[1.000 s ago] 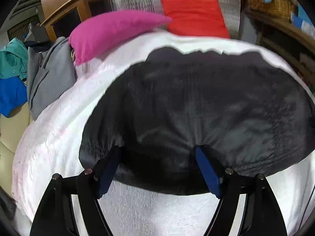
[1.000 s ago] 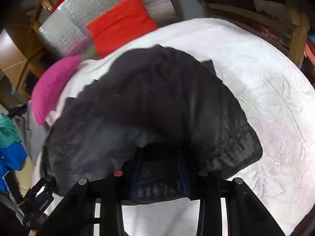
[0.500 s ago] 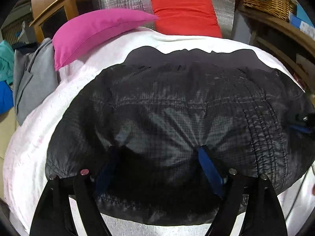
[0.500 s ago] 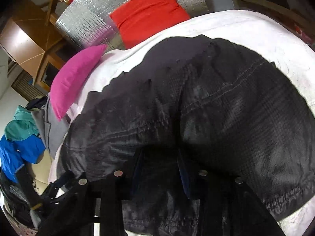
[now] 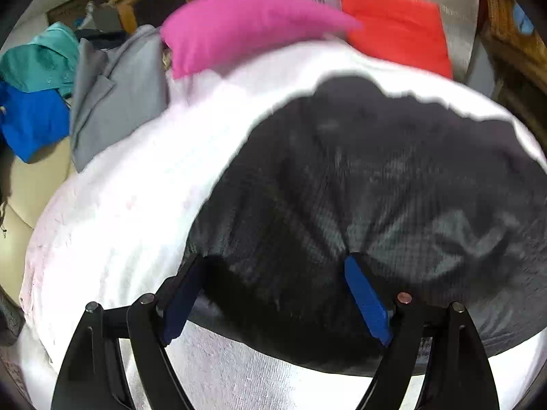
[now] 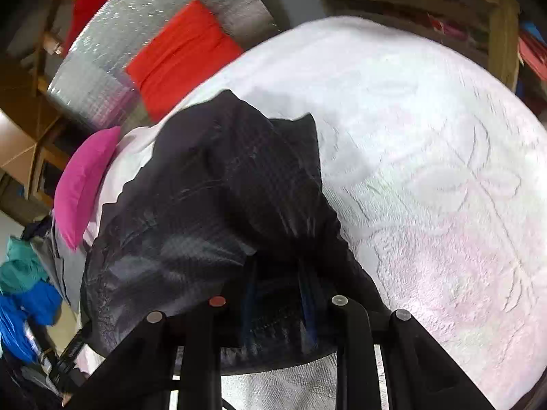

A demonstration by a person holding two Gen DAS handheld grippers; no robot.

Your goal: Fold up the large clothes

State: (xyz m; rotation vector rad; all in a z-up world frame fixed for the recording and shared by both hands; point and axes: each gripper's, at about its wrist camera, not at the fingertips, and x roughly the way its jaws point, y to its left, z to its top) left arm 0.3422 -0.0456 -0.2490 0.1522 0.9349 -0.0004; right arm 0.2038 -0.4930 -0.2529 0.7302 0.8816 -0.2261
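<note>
1. Bed point(image 6: 427, 143) under a white cover; pink pillow point(image 5: 246, 27), red pillow point(image 5: 393, 30) and spare clothes point(image 5: 112, 85) sitting behind.
2. Black jacket point(image 5: 376, 188) lying bunched on the bed; fold looking mid-way, flattening and remaining folds still pending.
3. Left tongs point(image 5: 273, 280) standing wide, straddling the jacket hem, not pinching.
4. Right tongs point(image 6: 277, 294) closing narrow, pinching gathered jacket fabric.

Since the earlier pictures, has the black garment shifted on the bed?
Yes. In the right wrist view the black garment has bunched up toward the pink pillow, baring more of the white bedspread on the right side of the picture.
</note>
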